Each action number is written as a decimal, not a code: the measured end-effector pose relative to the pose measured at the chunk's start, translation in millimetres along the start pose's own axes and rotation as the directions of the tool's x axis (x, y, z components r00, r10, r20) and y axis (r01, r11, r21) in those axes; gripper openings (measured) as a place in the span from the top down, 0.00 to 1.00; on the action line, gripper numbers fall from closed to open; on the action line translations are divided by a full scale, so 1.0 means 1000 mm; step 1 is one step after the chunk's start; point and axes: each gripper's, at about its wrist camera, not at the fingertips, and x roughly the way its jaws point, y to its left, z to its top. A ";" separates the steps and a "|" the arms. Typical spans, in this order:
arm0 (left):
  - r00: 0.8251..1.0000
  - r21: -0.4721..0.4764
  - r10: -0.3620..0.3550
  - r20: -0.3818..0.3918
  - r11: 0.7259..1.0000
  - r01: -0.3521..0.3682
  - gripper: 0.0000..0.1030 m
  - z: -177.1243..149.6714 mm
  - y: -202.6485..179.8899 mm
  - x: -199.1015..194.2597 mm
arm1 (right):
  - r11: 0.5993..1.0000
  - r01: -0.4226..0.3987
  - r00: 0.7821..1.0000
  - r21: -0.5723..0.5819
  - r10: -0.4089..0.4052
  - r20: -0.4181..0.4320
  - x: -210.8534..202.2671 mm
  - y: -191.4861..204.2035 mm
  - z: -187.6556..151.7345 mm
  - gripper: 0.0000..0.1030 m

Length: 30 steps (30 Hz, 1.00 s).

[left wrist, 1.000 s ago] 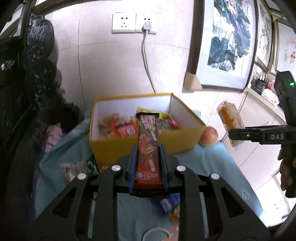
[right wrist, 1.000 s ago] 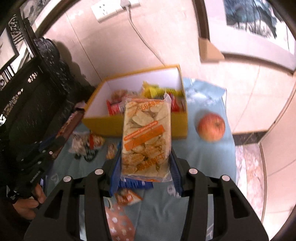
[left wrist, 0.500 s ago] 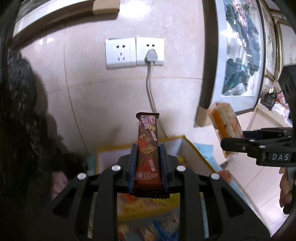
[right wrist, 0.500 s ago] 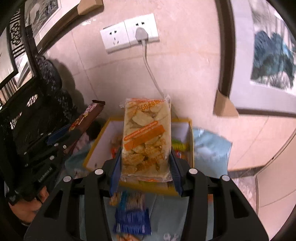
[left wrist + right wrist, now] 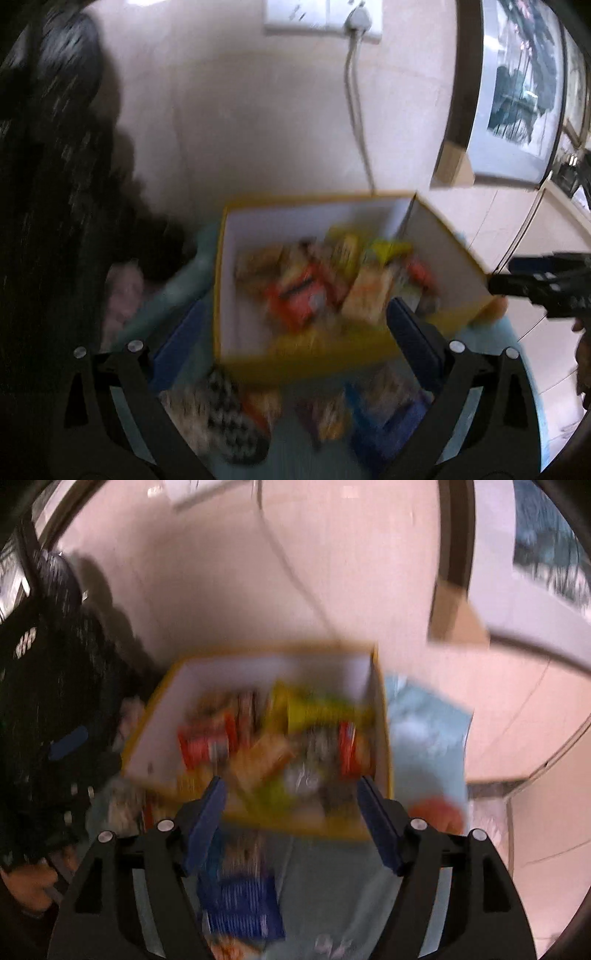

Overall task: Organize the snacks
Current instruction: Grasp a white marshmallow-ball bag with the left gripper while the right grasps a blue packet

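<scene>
Both views are blurred by motion. The yellow box (image 5: 295, 221) (image 5: 229, 672) with white inner walls holds several mixed snack packets. My left gripper (image 5: 295, 306) hangs just before the box's front wall; its jaws are opening wide and hold nothing. My right gripper (image 5: 291, 781) stands over the same front edge, its jaws also opening and empty. A pale orange cracker pack (image 5: 266, 760) (image 5: 369, 291) lies among the snacks in the box. I cannot pick out the brown chocolate bar in the blur. Each gripper shows at the edge of the other's view.
Loose packets lie on the teal cloth (image 5: 424, 720) in front of the box, among them a blue one (image 5: 240, 904) and a checkered one (image 5: 229, 406). An apple (image 5: 439, 812) sits right of the box. Dark carved furniture (image 5: 48, 184) stands left. A wall socket's cable (image 5: 354, 110) hangs behind.
Both grippers dropped toward the box and their jaws opened. The chocolate bar has left the left gripper and the cracker pack has left the right one.
</scene>
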 end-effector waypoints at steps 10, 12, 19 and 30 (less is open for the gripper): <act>0.972 -0.131 0.163 -0.168 0.974 -0.186 0.03 -0.120 0.060 -0.002 | 0.998 -0.026 0.983 -0.057 0.016 -0.183 0.050 0.033 -0.108 0.21; 0.967 -0.121 0.201 -0.158 0.968 -0.221 0.03 -0.127 0.068 -0.006 | 0.995 0.006 0.986 -0.102 -0.023 -0.163 0.055 0.047 -0.110 0.17; 0.952 -0.132 0.236 -0.193 0.956 -0.264 0.03 -0.132 0.089 0.010 | 0.979 0.020 0.986 -0.203 -0.053 -0.158 0.078 0.085 -0.112 0.05; 0.915 0.056 0.293 -0.279 0.956 -0.289 0.09 -0.108 0.091 0.078 | 0.962 0.097 0.947 -0.254 -0.168 -0.274 0.122 0.094 -0.119 0.01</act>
